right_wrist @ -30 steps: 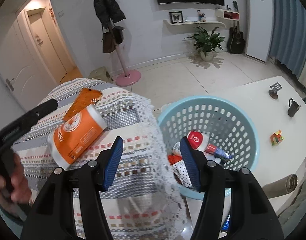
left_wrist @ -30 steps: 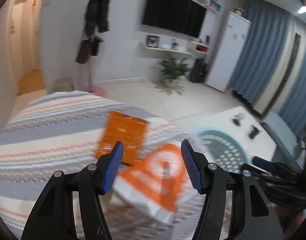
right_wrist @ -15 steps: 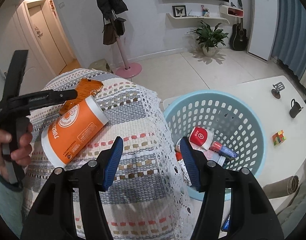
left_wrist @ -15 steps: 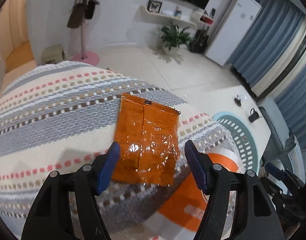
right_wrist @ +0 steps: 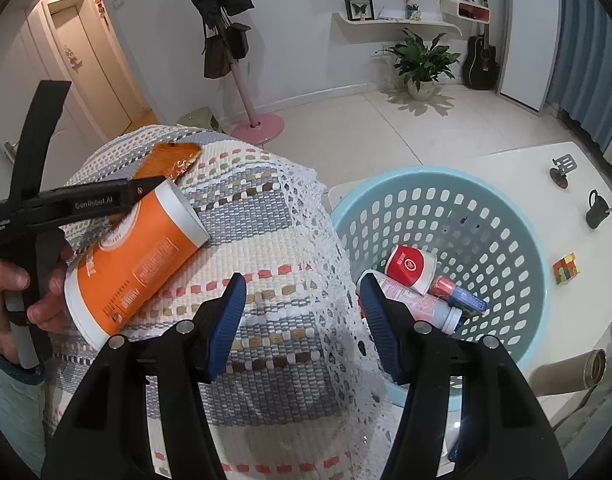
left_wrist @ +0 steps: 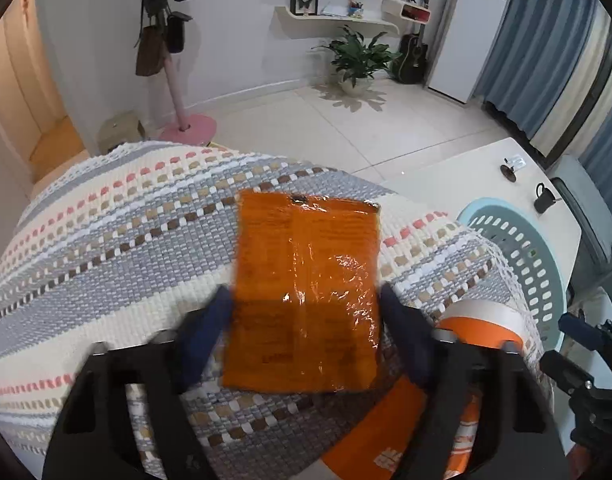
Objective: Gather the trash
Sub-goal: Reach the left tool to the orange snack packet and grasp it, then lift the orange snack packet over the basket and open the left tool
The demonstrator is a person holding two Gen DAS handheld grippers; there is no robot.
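Trash under our left gripper [left_wrist: 306,320] is an orange foil packet [left_wrist: 306,296], lying flat on the woven striped cloth [left_wrist: 118,248]. The blue pads [left_wrist: 204,332] stand on either side of the packet's lower half, jaws parted and just having been closing a little. The pads are blurred; we cannot tell whether they touch the packet's edges, and no squeeze shows in the foil.

Just beside the packet, toward the lower right of the left wrist view, an orange-and-white canister [left_wrist: 457,364] lies on its side on the same cloth. In the right wrist view the same canister [right_wrist: 134,264] sits under the tip of our left gripper [right_wrist: 146,188], with the packet [right_wrist: 172,160] beyond it and our left hand [right_wrist: 22,292] on the black handle.

Our right gripper [right_wrist: 302,312] hangs with jaws apart and nothing between the pads, over the lace edge of the cloth [right_wrist: 325,240].

To the right of the cloth stands a light blue perforated basket [right_wrist: 505,208] on a white table [right_wrist: 517,160]. Inside it we see a red-and-white tub [right_wrist: 409,268], a white bottle [right_wrist: 417,304] and a red-and-blue wrapper [right_wrist: 457,292].

On the table past the basket: a small multicoloured cube [right_wrist: 566,269] and a dark cup [right_wrist: 597,212]. A brown roll [right_wrist: 569,372] lies at the near right.

Background: pink coat stand [right_wrist: 246,92], potted plant [right_wrist: 421,60], guitar [right_wrist: 481,60].
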